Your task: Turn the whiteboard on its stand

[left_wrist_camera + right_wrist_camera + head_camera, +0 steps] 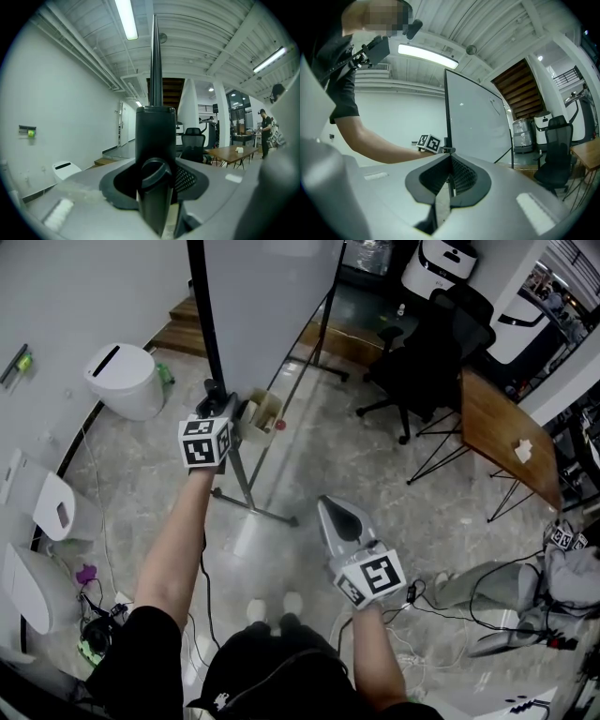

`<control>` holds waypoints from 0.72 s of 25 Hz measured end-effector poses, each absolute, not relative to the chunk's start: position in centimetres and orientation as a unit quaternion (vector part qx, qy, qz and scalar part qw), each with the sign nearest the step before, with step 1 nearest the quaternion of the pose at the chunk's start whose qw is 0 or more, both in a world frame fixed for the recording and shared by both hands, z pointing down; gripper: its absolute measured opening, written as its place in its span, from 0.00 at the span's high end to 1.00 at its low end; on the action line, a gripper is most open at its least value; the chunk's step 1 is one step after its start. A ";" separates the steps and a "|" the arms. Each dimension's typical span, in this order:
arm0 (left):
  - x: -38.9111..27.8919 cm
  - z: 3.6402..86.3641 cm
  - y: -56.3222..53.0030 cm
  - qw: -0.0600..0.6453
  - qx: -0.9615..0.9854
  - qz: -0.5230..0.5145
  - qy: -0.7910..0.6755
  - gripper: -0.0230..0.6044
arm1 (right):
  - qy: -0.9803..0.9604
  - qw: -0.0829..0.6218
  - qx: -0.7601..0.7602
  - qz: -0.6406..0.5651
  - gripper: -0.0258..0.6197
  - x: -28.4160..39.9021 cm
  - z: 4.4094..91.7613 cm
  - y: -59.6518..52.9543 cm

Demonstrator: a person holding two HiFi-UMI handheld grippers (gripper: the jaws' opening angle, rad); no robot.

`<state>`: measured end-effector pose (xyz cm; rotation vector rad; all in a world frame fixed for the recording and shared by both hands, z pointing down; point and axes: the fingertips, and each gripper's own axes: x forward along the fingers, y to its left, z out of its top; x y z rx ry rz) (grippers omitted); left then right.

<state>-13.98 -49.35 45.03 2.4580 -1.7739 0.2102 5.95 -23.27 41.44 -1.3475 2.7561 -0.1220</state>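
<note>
Head view: left claw (218, 397) is clenched on the black side edge of the whiteboard (272, 296), which stands upright on its stand (246, 486) on the floor (375, 521). The right claw (328, 505) hangs apart from it, nearer the person.

Left gripper view: the dark frame edge (155, 136) fills the gap between the jaws.

Right gripper view: the jaws are pressed together and empty, with the whiteboard (478, 122) ahead.

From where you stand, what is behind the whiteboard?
Low wooden steps show past both edges of the whiteboard; a black office chair stands off to its right. The board covers whatever lies directly behind it.
</note>
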 end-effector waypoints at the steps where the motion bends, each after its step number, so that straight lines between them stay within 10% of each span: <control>1: -14.0 45.0 -49.1 0.052 0.808 0.069 -0.583 0.68 | 0.898 0.036 -0.438 -0.039 0.95 5.8 41.4 -23.1; 18: -14.0 45.0 -45.1 0.051 0.805 0.069 -0.587 0.68 | 0.902 0.038 -0.429 -0.031 0.95 5.4 40.4 -21.4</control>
